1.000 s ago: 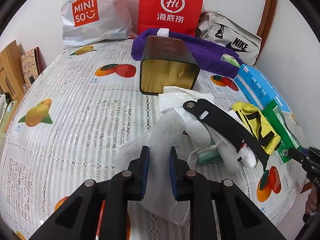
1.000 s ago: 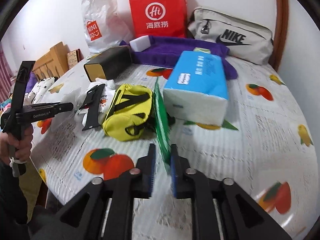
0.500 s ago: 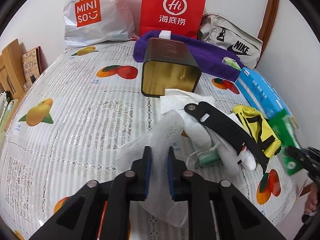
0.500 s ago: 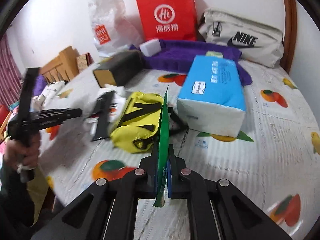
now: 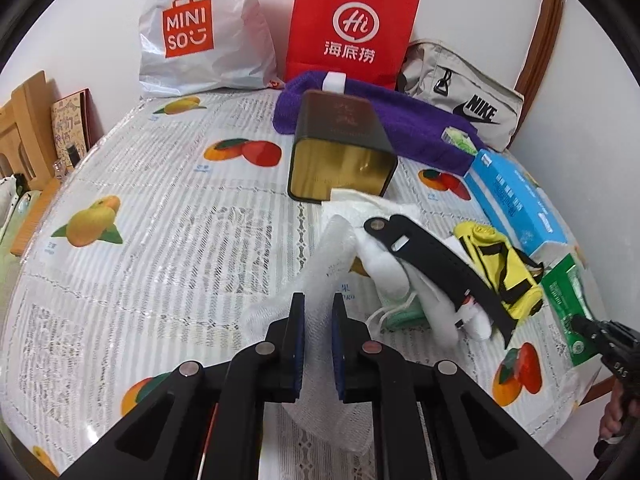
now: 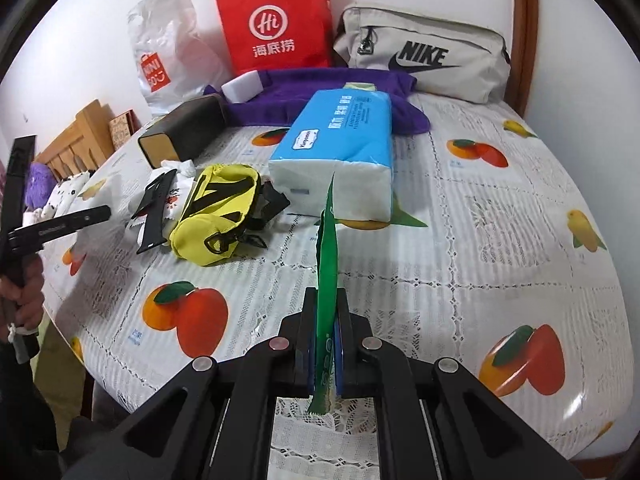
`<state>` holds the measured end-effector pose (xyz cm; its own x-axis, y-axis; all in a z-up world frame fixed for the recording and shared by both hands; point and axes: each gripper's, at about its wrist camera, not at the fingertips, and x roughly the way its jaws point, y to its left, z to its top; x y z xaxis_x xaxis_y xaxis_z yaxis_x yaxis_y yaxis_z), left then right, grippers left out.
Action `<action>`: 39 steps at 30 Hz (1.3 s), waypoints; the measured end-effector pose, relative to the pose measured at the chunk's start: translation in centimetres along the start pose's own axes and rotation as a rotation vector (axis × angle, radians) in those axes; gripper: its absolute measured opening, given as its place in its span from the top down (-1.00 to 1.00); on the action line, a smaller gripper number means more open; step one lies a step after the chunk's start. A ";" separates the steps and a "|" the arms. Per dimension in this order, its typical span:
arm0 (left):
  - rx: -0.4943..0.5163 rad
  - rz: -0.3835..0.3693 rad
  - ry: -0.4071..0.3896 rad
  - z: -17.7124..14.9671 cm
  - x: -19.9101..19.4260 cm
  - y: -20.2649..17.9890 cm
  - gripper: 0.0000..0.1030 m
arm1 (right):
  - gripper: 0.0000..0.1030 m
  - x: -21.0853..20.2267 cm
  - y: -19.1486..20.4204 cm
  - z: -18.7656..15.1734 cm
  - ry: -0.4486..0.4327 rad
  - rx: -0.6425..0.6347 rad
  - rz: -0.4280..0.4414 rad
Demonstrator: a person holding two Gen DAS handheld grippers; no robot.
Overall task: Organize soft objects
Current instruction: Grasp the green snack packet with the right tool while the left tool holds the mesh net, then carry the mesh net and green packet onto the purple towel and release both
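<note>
Green packet (image 6: pixel 327 264) pinched edge-up in right gripper (image 6: pixel 323 322) jaws — left gripper (image 5: pixel 317 320) jaws nip white mesh cloth (image 5: pixel 328 264).

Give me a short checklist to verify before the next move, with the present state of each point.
1. Right gripper shut on the green packet: ok, the packet stands on edge between the pads.
2. Packet lifted free of the tissue pack and yellow pouch: ok.
3. Left gripper closed on the white mesh cloth: ok, the cloth is pinched between the pads.
4. Cloth free of the black strap: cannot tell, they lie close together.
5. Bare table to put the packet on: ok.
</note>
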<state>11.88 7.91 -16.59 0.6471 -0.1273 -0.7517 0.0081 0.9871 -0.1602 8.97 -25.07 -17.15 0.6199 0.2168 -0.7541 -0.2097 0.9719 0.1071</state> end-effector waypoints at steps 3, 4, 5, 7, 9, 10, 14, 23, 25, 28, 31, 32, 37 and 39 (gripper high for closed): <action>-0.008 -0.005 -0.010 0.6 -0.9 0.1 0.78 | 0.87 -0.4 0.2 0.3 -0.005 0.006 0.010; -0.008 -0.006 -0.015 0.8 -1.2 0.1 0.78 | 0.87 -0.7 0.4 0.6 -0.012 0.006 0.015; -0.008 -0.006 -0.019 1.1 -1.4 0.1 0.78 | 0.87 -1.0 0.5 0.8 -0.017 0.003 0.019; -0.007 -0.008 -0.031 1.6 -1.9 0.1 0.78 | 0.87 -1.7 0.8 1.4 -0.032 -0.004 0.022; -0.007 -0.013 -0.042 2.4 -2.3 0.0 0.78 | 0.87 -2.2 1.0 2.0 -0.042 -0.013 0.024; -0.007 -0.016 -0.046 2.8 -2.4 -0.1 0.78 | 0.87 -2.5 1.1 2.4 -0.049 -0.018 0.028; -0.005 -0.026 -0.056 4.7 -2.7 -0.4 0.78 | 0.87 -3.0 1.5 4.4 -0.066 -0.037 0.036; 0.020 -0.039 -0.071 10.1 -2.0 -1.4 0.78 | 0.87 -2.6 1.5 11.0 -0.117 -0.067 0.033; 0.020 -0.045 -0.072 11.4 -1.7 -1.5 0.78 | 0.87 -2.2 1.5 12.5 -0.124 -0.073 0.038; 0.026 -0.050 -0.076 13.2 -1.2 -1.8 0.78 | 0.87 -1.1 1.5 14.7 -0.123 -0.073 0.040; 0.034 -0.050 -0.072 14.9 -0.3 -2.2 0.78 | 0.87 0.3 1.3 17.0 -0.121 -0.065 0.038; 0.035 -0.053 -0.070 15.3 -0.1 -2.2 0.78 | 0.87 0.7 1.1 17.7 -0.120 -0.063 0.036; 0.037 -0.083 -0.051 17.8 1.9 -2.7 0.78 | 0.87 3.1 0.2 21.4 -0.134 -0.047 0.025; 0.045 -0.088 -0.039 18.9 2.9 -3.1 0.78 | 0.87 4.0 -0.2 22.7 -0.136 -0.037 0.023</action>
<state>28.15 6.35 -6.22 0.6715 -0.2104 -0.7105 0.1001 0.9758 -0.1944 28.68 -22.31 -5.52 0.7108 0.2517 -0.6568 -0.2509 0.9631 0.0974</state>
